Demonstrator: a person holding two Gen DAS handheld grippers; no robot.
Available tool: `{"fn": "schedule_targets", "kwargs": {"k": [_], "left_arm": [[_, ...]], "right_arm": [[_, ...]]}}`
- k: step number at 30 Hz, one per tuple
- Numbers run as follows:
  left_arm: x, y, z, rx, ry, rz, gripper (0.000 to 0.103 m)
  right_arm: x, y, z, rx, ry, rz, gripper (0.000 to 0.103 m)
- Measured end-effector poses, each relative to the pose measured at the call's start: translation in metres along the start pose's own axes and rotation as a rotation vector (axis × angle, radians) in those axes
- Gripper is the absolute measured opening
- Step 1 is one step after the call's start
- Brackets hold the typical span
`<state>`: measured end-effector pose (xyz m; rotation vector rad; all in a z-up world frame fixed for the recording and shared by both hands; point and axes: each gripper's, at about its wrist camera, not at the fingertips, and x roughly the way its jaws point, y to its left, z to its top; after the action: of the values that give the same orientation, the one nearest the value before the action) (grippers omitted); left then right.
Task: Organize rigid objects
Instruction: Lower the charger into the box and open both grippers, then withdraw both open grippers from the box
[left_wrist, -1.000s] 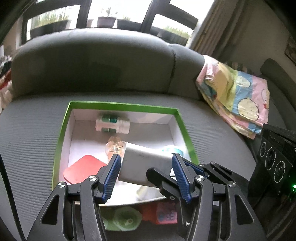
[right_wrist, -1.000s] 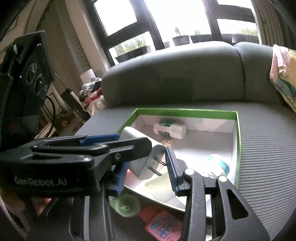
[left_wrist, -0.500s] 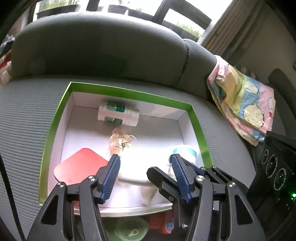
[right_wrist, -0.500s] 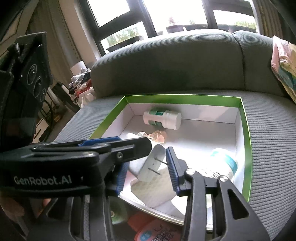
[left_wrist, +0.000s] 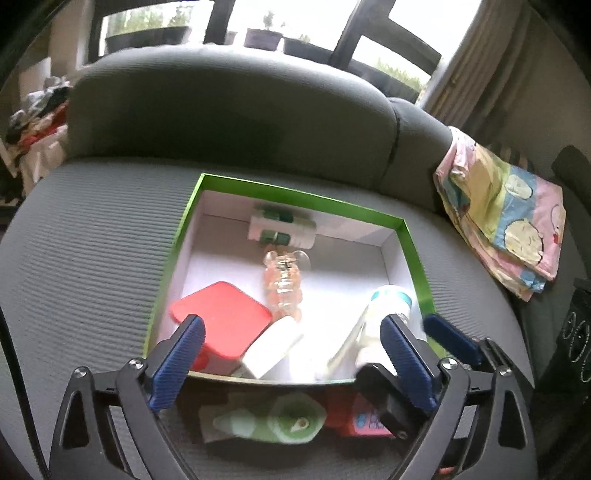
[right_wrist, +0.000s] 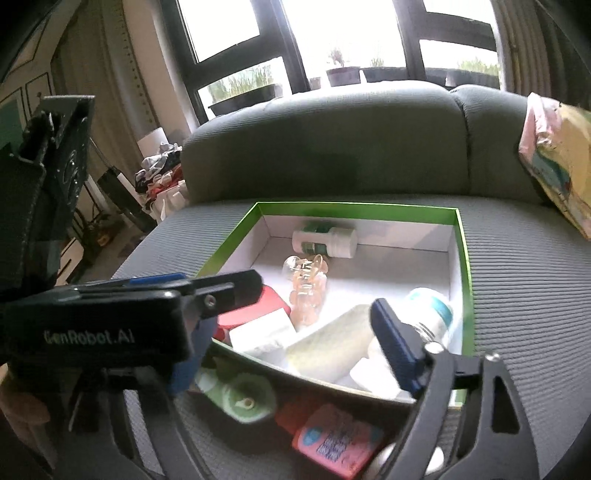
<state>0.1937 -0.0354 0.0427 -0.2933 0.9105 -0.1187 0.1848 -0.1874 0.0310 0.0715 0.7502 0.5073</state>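
Blue-padded, my left gripper (left_wrist: 291, 350) and right gripper (right_wrist: 284, 343) have just been opening and stand wide, holding nothing. The white charger (left_wrist: 271, 347) lies at the near edge inside the green-rimmed box (left_wrist: 295, 197), just right of the red lid (left_wrist: 221, 317). Farther back lie the clear peach bottle (left_wrist: 284, 284) and the white pill bottle (left_wrist: 282, 230).

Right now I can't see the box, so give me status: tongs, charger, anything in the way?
Both tongs, left and right, just opened, nothing gripped. White charger lying in green-rimmed box beside red lid. Nothing blocking.
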Motion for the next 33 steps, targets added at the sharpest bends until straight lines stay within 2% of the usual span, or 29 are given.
{"fn": "schedule_targets", "kwargs": {"k": [4,10,22,33], "left_arm": [[-0.015,0.004,-0.006,-0.012,-0.026,0.023,0.099],[-0.029,0.005,-0.018,0.012,-0.045,0.106,0.100],[-0.057,-0.006,-0.051,0.058,-0.105,0.140,0.100],[-0.064,-0.026,-0.080,0.116,-0.105,0.168,0.100]], "right_arm": [[-0.017,0.005,-0.005,-0.015,-0.015,-0.034,0.097],[-0.039,0.000,-0.011,0.018,-0.038,-0.057,0.099],[-0.080,-0.016,-0.026,0.101,-0.074,-0.081,0.101],[-0.103,-0.032,-0.042,0.137,-0.074,-0.101,0.102]]}}
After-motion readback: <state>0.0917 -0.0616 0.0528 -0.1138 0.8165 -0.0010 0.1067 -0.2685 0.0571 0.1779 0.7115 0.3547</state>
